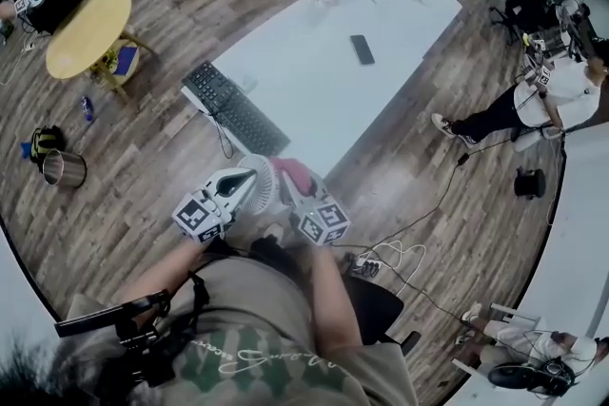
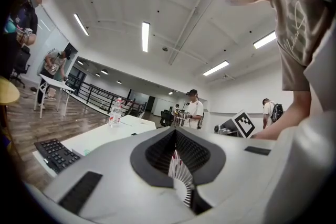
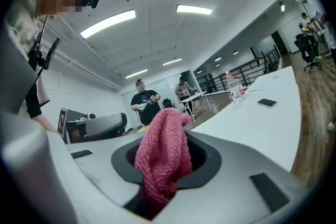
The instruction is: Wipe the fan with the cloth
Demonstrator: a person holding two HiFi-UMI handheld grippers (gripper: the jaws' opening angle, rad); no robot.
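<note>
Over the person's lap, short of the white table (image 1: 314, 81) and its keyboard (image 1: 233, 107), the head view shows both tools raised close together. The left gripper (image 1: 247, 184) holds a small white fan (image 1: 259, 186) by its edge. The right gripper (image 1: 291, 188) carries the pink cloth (image 1: 292, 171) just beside the fan's round face; whether the two touch is not clear from up here.

Along the left gripper's jaws, its own view shows them pressed together on a fan-shaped spread of thin white ribs (image 2: 181, 174), the rim of the fan's guard, with a trace of pink showing behind it.

Along the right gripper's jaws, that view shows them pinching a bunched fold of cloth, with a rounded wad standing out past the tips as a wiping pad.

The fan looks light and hard, likely plastic, and its thin ribs would probably flex or crack under a hard squeeze. The solid outer rim or the body seems the safer hold. The cloth is soft and limp, so it should follow the ribs, though its loops may snag on them.
</note>
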